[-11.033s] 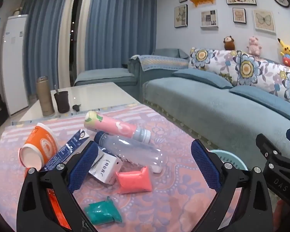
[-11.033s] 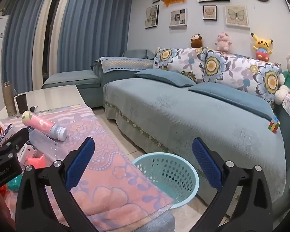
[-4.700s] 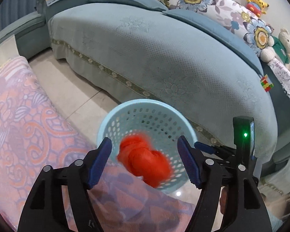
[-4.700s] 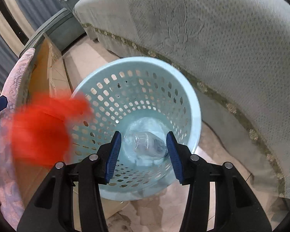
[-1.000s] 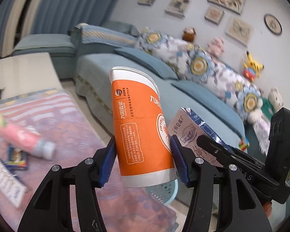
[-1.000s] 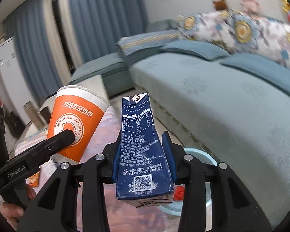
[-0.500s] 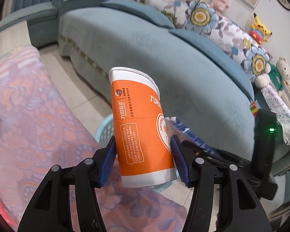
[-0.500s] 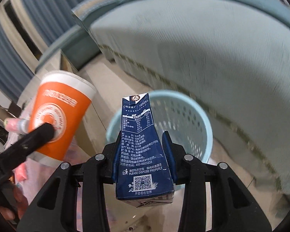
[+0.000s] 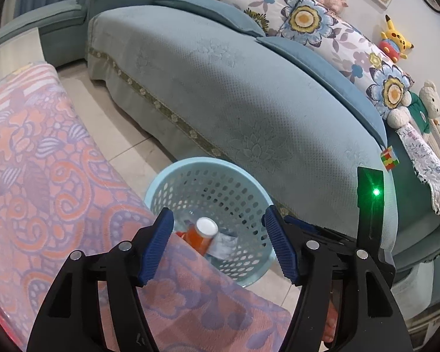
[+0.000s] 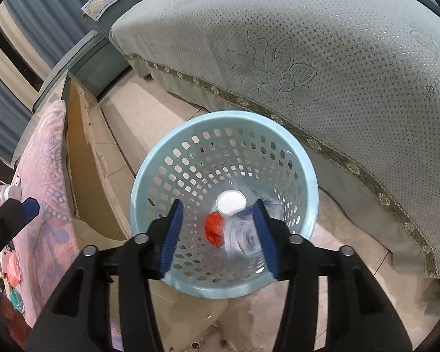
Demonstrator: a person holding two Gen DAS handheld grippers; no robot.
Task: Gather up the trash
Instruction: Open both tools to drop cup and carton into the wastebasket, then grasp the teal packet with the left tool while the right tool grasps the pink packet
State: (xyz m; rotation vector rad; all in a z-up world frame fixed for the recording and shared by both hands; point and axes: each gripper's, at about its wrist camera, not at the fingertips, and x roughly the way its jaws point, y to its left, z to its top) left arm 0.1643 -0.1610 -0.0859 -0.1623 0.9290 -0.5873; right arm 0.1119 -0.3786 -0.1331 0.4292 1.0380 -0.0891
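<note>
orange cup (image 9: 201,239) lies in basket (image 10: 303,170); left gripper (image 9: 218,246) and right gripper (image 10: 218,234) opening, empty.

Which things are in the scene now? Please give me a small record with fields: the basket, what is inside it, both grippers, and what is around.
basket: light blue perforated basket on the tiled floor, between sofa and cloth-covered table
inside basket: orange cup, white base up; a blurred blue and white item; a red piece
left gripper: above the basket, jaws opening, nothing between them
right gripper: above the basket, jaws opening, holds nothing
left on table: pink bottle at the table edge
</note>
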